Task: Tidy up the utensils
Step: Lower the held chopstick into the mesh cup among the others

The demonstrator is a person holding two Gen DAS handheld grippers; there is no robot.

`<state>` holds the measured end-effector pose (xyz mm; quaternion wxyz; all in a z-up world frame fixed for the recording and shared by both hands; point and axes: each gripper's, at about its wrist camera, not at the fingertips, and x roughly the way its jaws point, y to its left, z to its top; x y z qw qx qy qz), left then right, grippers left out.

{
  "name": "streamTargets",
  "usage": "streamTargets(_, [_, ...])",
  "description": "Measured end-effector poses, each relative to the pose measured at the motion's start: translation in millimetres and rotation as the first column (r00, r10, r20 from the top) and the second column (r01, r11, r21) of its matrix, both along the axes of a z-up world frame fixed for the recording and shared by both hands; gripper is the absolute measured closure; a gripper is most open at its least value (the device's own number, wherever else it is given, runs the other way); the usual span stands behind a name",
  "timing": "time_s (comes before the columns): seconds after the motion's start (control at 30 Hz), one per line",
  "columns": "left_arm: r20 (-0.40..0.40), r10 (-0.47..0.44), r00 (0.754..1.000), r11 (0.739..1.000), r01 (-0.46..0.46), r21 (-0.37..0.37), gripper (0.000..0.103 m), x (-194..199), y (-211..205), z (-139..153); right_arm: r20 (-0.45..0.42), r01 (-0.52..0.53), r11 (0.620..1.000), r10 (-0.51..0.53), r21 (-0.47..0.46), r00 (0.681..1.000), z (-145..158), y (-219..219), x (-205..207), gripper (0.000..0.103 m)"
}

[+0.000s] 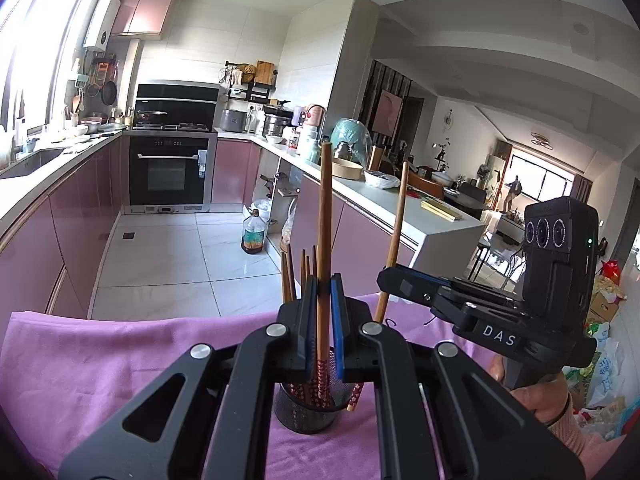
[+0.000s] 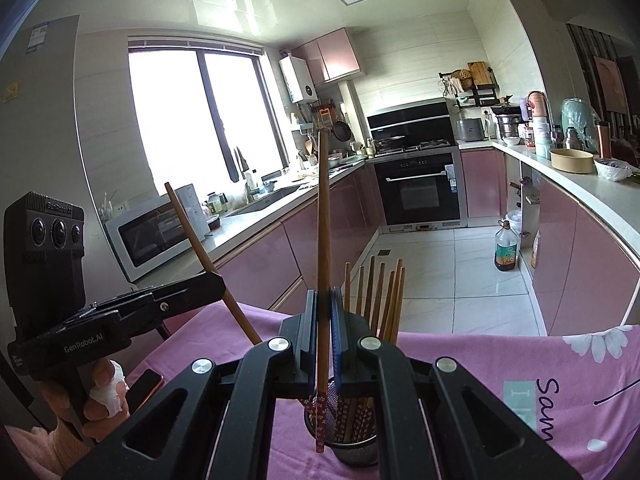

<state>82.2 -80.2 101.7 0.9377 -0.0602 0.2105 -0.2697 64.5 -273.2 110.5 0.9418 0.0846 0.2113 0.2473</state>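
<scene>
The left gripper (image 1: 323,300) pinches a long brown wooden chopstick with a red patterned tip (image 1: 323,216) between its pressed jaws — upright, its tip over the black mesh metal cup (image 1: 306,412) on the pink cloth (image 1: 100,368). The right gripper (image 2: 323,308) clamps a second such chopstick (image 2: 323,216) — its tip beside the cup's rim, other chopsticks (image 2: 376,296) standing inside.

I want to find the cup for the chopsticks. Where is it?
The black mesh cup stands on the pink cloth, low in both views, just beyond the grippers.
</scene>
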Motion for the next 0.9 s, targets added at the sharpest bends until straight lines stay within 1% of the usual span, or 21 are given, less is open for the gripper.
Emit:
streamTargets(0.07, [-0.004,0.0,1.0,1.0,0.0,0.001,0.096,2,7,2,-0.003,0.005,1.0,-0.005,0.001,1.0,-1,0,3,0.098])
streamTargets(0.5, [-0.034,0.006,0.999,0.999,-0.005,0.036,0.096,9,-3,5,-0.025,0.027,1.0,-0.027,-0.004,0.999,-10,5,20,0.098])
streamTargets(0.9, [-0.069,0.002,0.998,0.999,0.002,0.054,0.096,12,-4,7,-0.049,0.037,0.999,-0.037,-0.003,0.998,-17,7,28,0.098])
